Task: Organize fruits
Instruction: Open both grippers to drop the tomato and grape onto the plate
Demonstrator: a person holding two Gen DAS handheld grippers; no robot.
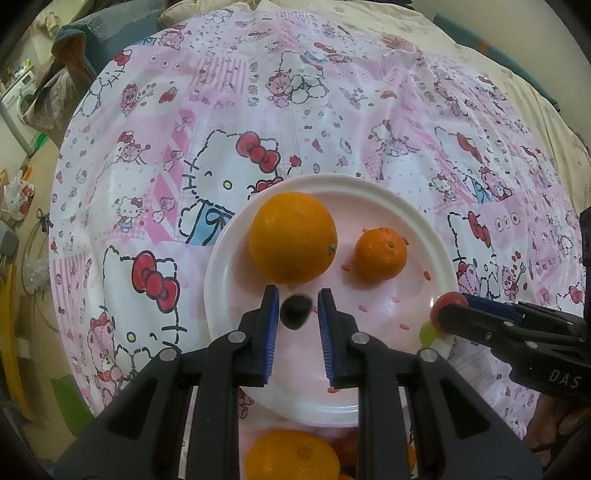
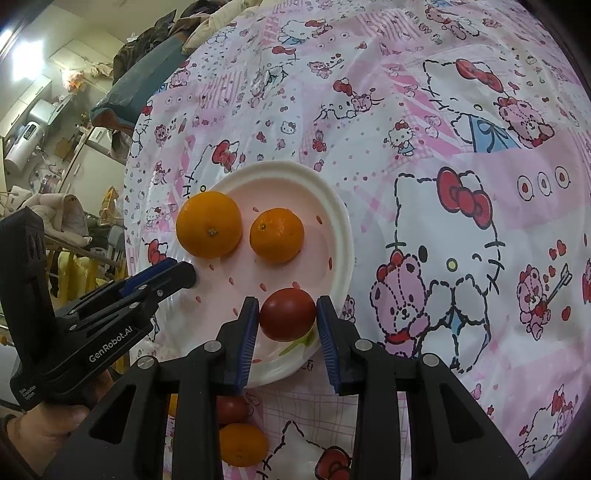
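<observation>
On the white plate [image 2: 341, 236], the big orange [image 2: 208, 224] and the small orange [image 2: 277, 234] are set far, and the red fruit [image 2: 288, 314] is clamped by the right gripper [image 2: 287, 301] at the near rim. It could be squashed, or dropped off the rim, if squeezed wrong. It is round, so no long side is seen; the left gripper [image 1: 297, 291] jaws are pulled together.

This is a lived-in home, with a laundry or utility corner at its edge. A glossy pink-and-white plastic tablecloth printed with cartoon cats and teddy bears [image 1: 155, 192] covers the work surface, a household touch. At the left of the left wrist view stands a white front-loading washing machine [image 1: 20, 98]. The right wrist view shows a white cylindrical water heater [image 2: 24, 146] on the wall, pale cupboards above it, and heaps of crumpled clothes and bedding [image 2: 207, 22] piled beyond the table.
</observation>
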